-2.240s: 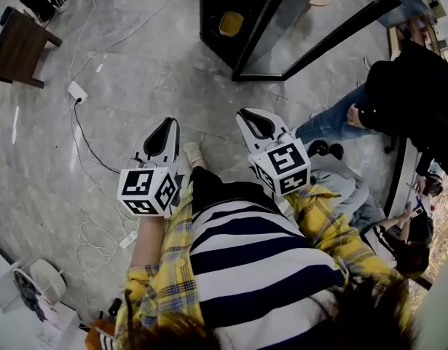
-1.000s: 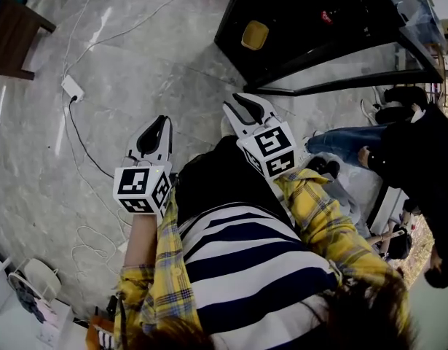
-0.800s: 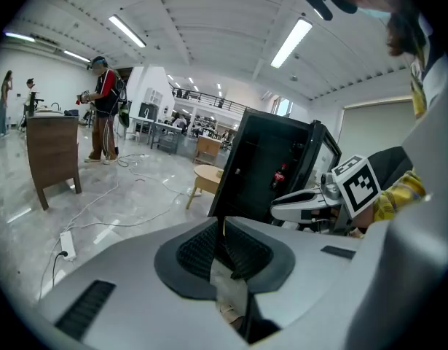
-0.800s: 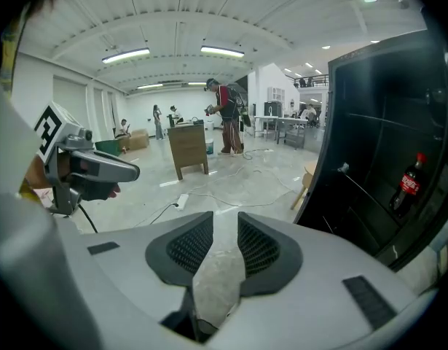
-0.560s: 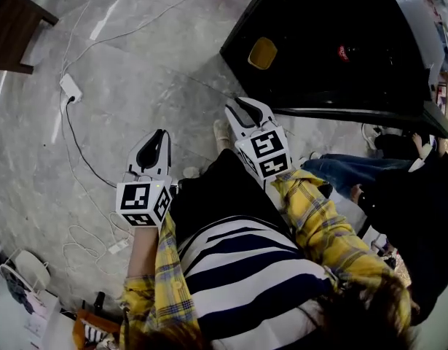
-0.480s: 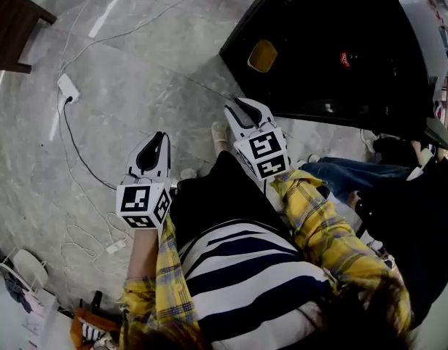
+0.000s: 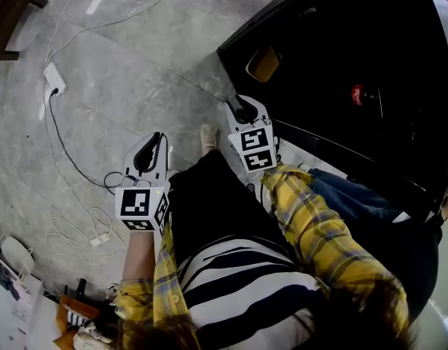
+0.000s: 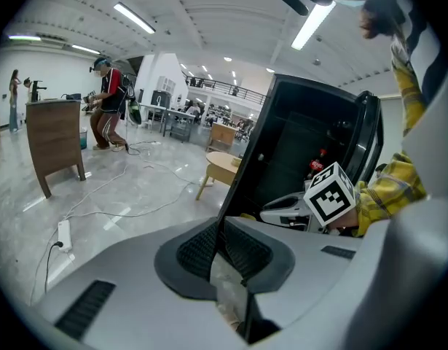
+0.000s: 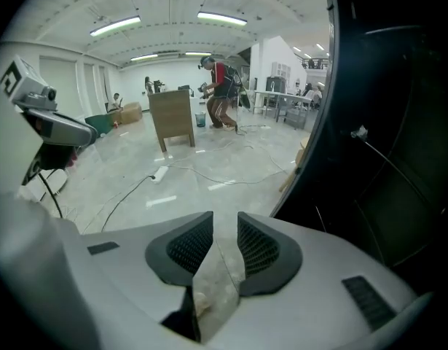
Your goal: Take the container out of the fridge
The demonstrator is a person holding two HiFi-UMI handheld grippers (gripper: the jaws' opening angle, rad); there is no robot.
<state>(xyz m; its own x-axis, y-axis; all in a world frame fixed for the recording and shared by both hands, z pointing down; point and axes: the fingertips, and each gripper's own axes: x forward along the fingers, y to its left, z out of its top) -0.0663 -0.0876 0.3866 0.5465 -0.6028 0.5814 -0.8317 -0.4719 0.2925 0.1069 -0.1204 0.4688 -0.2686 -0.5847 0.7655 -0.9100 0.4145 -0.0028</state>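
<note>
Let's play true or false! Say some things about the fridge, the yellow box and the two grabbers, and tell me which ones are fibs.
1. The yellow container sits inside the fridge. True.
2. The right gripper is holding the yellow container. False: nothing is between its jaws, and the container is apart from it.
3. A white power strip lies on the floor. True.
4. The left gripper is closer to the fridge than the right one. False: the right gripper is closer.
5. The person wears a plain red shirt. False: it is a striped shirt with yellow plaid sleeves.
</note>
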